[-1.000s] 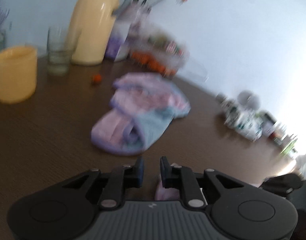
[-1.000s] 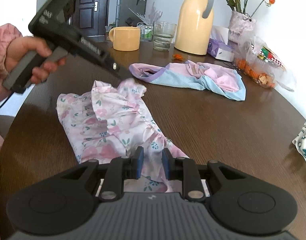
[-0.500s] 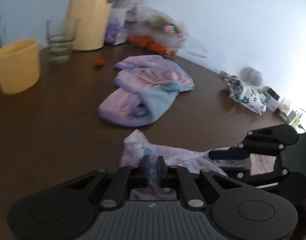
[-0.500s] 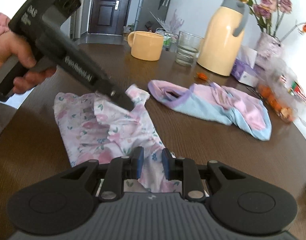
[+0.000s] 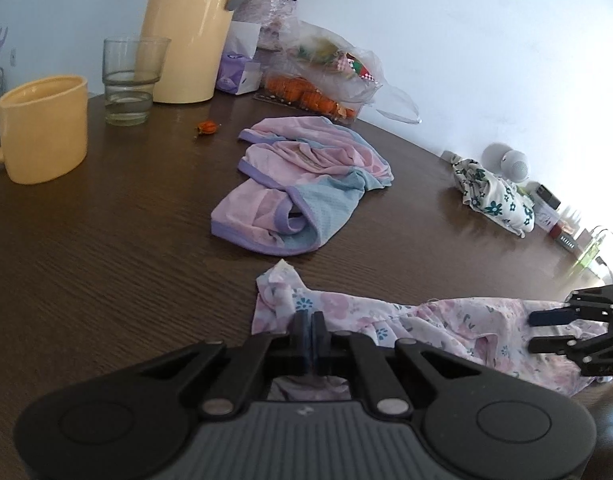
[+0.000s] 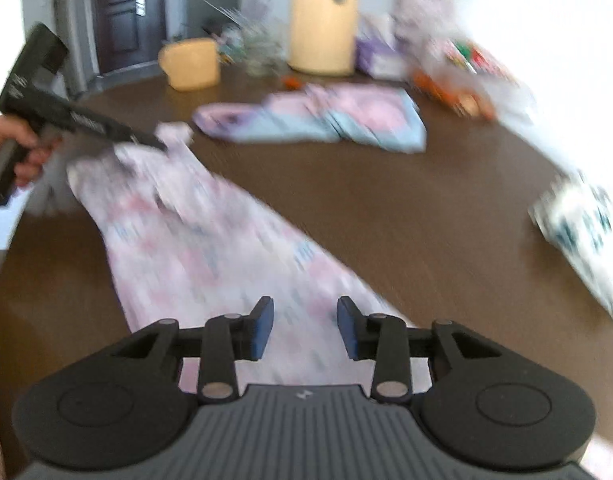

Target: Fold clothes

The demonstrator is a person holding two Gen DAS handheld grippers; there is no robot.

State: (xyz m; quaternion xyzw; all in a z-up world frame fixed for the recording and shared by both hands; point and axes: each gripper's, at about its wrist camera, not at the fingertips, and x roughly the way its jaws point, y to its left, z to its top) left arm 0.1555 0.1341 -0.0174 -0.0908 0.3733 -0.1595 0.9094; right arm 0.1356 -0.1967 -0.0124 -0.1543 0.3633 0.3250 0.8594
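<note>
A pink floral garment (image 5: 446, 320) lies stretched out on the dark wooden table (image 5: 106, 240); in the blurred right wrist view it (image 6: 210, 240) runs from the left gripper to the right one. My left gripper (image 5: 307, 330) is shut on one end of the garment. It also shows in the right wrist view (image 6: 158, 145). My right gripper (image 6: 305, 330) is open with the garment's other end lying between and under its fingers. It shows at the right edge of the left wrist view (image 5: 546, 330).
A pink and blue garment (image 5: 302, 192) lies crumpled mid-table. A white floral cloth (image 5: 494, 196) sits at the right. At the back stand a yellow mug (image 5: 42, 128), a glass (image 5: 130, 80), a cream thermos (image 5: 186, 32), a vase and a snack bag (image 5: 330, 76).
My right gripper has opened and let go of the floral garment's end. The garment has been pulled out long and flat between the two grippers. The left gripper has closed tighter on its end.
</note>
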